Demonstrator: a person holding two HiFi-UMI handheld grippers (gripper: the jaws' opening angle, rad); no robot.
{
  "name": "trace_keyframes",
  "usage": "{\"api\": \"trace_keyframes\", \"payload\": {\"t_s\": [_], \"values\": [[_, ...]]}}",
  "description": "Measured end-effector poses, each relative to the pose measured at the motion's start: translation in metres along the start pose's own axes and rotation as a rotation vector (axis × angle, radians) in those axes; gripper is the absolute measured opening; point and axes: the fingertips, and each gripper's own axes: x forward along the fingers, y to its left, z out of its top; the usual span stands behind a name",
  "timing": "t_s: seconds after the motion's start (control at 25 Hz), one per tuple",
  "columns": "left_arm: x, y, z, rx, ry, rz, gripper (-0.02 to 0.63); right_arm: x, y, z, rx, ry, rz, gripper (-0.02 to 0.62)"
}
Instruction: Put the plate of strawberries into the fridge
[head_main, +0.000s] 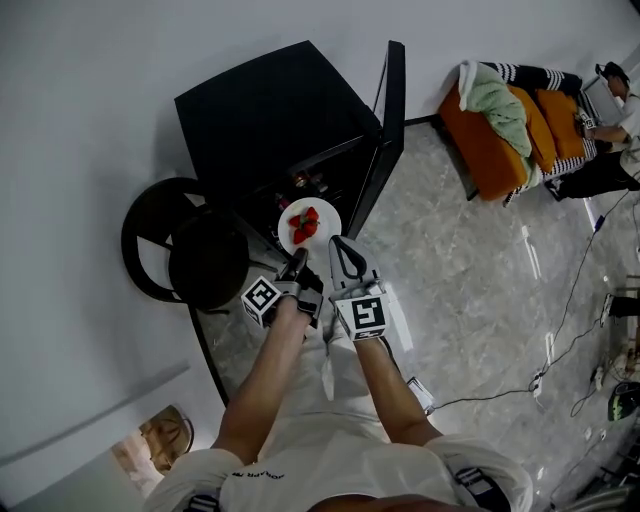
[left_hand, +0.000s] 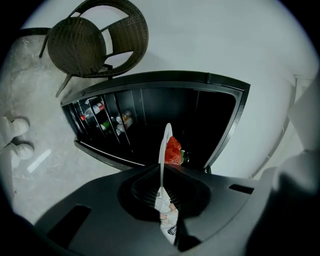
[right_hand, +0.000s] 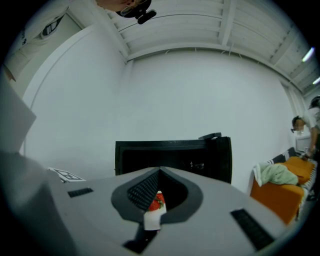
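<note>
Print on the person's white shirt (head_main: 262, 474) is too small to read. The left tool (head_main: 298, 258) is clenched on the rim of the one round white plate (head_main: 328, 214), which is held before the open black fridge (head_main: 270, 110). The right tool (head_main: 336, 242) is closed on nothing, by the plate's rim. There are about three red strawberries (head_main: 305, 224).

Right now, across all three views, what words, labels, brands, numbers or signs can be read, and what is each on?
No text can be read.
Shirt print: a short dark line of letters, too small and blurred to read.
Bottle labels in the fridge door: too small to read.
Marker cubes: black-and-white square patterns only, no letters or numbers.
</note>
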Motion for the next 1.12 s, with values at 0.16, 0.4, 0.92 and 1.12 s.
{"api": "trace_keyframes", "payload": {"t_s": [0.16, 0.4, 0.92, 1.12], "values": [[0.006, 0.011, 0.002, -0.001, 0.000, -0.006, 0.009, -0.001, 0.001, -0.012, 0.005, 0.014, -0.001, 0.012], [0.025, 0.033, 0.009, -0.018, 0.002, -0.005, 0.010, 0.005, -0.004, -0.029, 0.016, 0.028, -0.014, 0.012], [0.052, 0.067, 0.037, 0.043, -0.075, -0.041, 0.010, 0.023, 0.002, -0.053, 0.023, 0.023, 0.003, 0.012], [0.066, 0.074, 0.039, 0.020, -0.095, -0.050, 0.009, 0.025, 0.004, -0.052, 0.064, -0.005, 0.010, 0.012]]}}
